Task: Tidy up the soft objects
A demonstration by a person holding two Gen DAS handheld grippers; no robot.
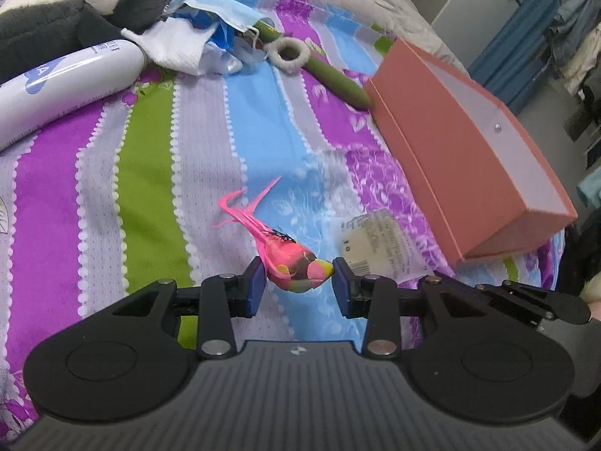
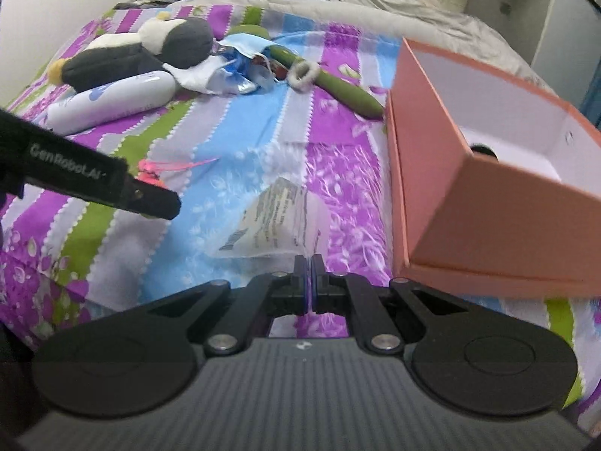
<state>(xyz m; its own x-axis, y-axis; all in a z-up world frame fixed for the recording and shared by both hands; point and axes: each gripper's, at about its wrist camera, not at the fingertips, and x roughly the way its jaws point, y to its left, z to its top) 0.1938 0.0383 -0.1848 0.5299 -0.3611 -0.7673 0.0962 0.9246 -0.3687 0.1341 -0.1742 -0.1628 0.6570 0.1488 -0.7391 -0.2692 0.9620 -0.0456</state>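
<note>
From the left wrist view, the pink feathered bird point(image 1: 291, 263) sits right between the fingers of the left tool point(image 1: 296, 287), low over the striped bedspread point(image 1: 150, 188). The blue pads point(image 1: 252, 287) press against it on both sides, one at its back and one at its yellow beak end, so the tool is clamped on the bird with the fingers about a body's width apart. Its long pink tail feathers point away from the tool, up the bed. Just beside the bird's head lies a clear plastic packet point(image 1: 375, 240) with printed text, flat on the cover. The pink cardboard box point(image 1: 469, 158) stands open to the right, well apart from the bird. Farther up the bed are a green plush stick point(image 1: 334, 79) with a white fuzzy ring point(image 1: 289, 52) around it, a blue face mask point(image 1: 225, 11), a white bottle point(image 1: 64, 82) and a grey and white plush penguin point(image 1: 75, 7).

From the right wrist view, the right tool point(image 2: 310, 282) has its fingers together with nothing between them, its tips just at the near edge of the clear plastic packet point(image 2: 278, 218). The left tool's black arm reaches in from the left, mostly hiding the bird point(image 2: 150, 174); only some pink shows. The box point(image 2: 469, 188) stands near, to the right.
</note>
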